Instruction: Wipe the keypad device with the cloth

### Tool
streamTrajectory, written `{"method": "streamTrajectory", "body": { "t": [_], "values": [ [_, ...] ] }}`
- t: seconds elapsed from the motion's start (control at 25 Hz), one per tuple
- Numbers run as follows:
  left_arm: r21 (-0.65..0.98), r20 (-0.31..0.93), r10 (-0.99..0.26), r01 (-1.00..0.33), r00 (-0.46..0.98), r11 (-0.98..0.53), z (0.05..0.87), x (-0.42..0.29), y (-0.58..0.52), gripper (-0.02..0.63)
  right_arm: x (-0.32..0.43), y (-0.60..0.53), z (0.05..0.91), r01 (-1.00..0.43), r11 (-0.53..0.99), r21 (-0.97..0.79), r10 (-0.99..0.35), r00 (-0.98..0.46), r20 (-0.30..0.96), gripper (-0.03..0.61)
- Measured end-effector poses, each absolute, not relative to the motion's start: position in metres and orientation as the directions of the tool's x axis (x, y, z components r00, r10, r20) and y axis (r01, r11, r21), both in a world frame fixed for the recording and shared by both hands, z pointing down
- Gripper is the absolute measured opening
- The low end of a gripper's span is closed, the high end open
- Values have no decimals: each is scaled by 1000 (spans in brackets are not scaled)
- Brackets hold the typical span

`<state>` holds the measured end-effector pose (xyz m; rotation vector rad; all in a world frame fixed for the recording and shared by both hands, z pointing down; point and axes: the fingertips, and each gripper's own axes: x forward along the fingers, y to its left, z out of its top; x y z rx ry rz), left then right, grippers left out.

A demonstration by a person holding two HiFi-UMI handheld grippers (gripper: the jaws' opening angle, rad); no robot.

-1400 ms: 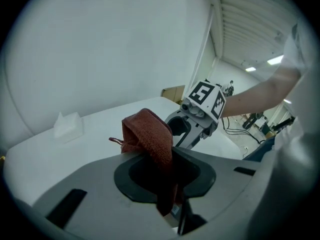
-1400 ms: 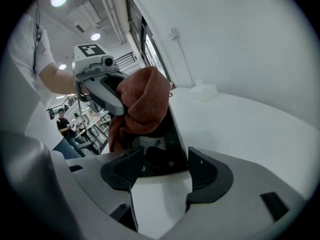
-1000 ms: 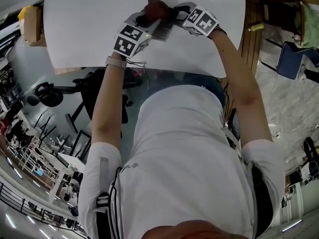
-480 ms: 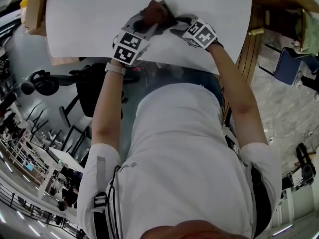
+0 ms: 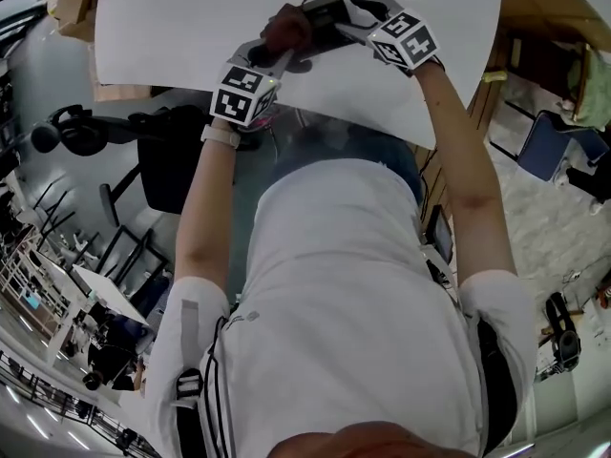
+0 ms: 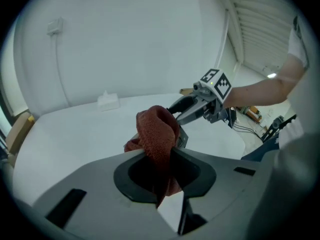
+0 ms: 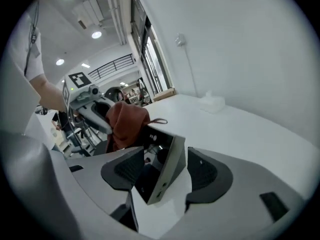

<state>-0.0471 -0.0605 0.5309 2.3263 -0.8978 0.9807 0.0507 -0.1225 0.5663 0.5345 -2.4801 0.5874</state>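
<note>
Left gripper view has the left gripper pinching a rust-red woven cloth tight between its jaws, the bunched cloth pressed against one end of a grey flat keypad device. Right gripper view shows the right gripper clamped on the device's other end, the slab tilted on edge between the pads above the white round table. Head view places both grippers over the table's near edge, the device spanning between them.
</note>
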Motion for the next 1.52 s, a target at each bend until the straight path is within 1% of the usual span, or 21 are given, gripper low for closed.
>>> {"method": "streamTrajectory", "body": {
  "t": [0.08, 0.28, 0.4, 0.68, 0.8, 1.16, 1.36, 1.52],
  "values": [
    [161, 750, -407, -741, 521, -652, 535, -52, -61, 77, 42, -137, 558, -441, 857, -267, -222, -782, 582, 242],
    [175, 745, -421, -760, 518, -626, 541, -48, -66, 77, 23, -142, 563, -295, 919, -263, -64, -768, 637, 242],
    [168, 750, -431, -774, 502, -611, 544, -50, -69, 77, 22, -141, 567, -277, 922, -272, -34, -756, 654, 242],
    [161, 759, -453, -809, 468, -566, 555, -66, -83, 77, 24, -118, 569, -268, 921, -283, -10, -742, 671, 241],
    [159, 756, -456, -808, 469, -568, 559, -65, -90, 75, 25, -108, 570, -298, 910, -287, -31, -741, 671, 241],
    [151, 724, -476, -789, 499, -596, 560, -39, -98, 74, 42, -97, 571, -451, 850, -273, -161, -715, 681, 241],
    [229, 694, -424, -737, 582, -636, 560, -9, -82, 72, 51, -96, 571, -545, 796, -263, -255, -696, 671, 241],
    [286, 665, -400, -710, 631, -643, 561, 1, -70, 74, 52, -93, 571, -566, 782, -262, -275, -690, 669, 241]
  ]
}}
